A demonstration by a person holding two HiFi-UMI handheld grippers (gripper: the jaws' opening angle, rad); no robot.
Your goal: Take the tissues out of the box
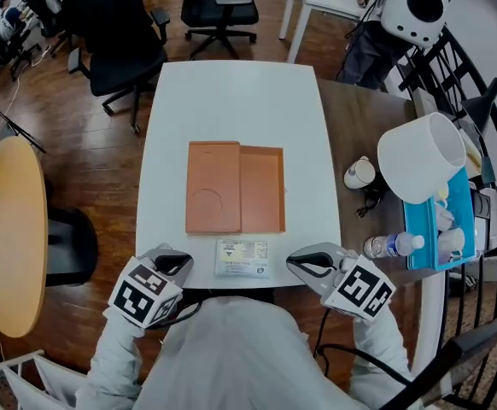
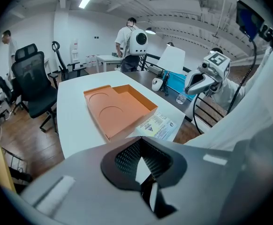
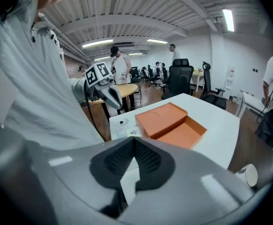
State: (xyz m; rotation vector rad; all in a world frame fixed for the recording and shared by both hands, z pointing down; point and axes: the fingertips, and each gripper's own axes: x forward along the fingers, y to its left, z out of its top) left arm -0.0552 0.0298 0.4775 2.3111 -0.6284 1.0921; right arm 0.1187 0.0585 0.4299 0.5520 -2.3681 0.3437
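Note:
An open orange box [image 1: 236,186] lies flat in the middle of the white table [image 1: 231,92], lid part at the left and shallow tray at the right; its inside looks bare. A flat tissue packet [image 1: 242,258] lies on the table between the box and the near edge. My left gripper [image 1: 173,263] hovers at that edge, left of the packet, jaws together and holding nothing. My right gripper [image 1: 304,266] hovers to the packet's right, also shut and holding nothing. The box [image 2: 117,109] and packet [image 2: 157,125] lie ahead of the left gripper [image 2: 140,140]; the right gripper [image 3: 134,140] faces the box [image 3: 171,121].
A darker side table to the right carries a white cup [image 1: 359,173], a water bottle [image 1: 394,245], a blue tray [image 1: 453,220] and a large white lampshade [image 1: 423,156]. Black office chairs [image 1: 120,41] stand beyond the table. A round wooden table [image 1: 9,229] stands at the left.

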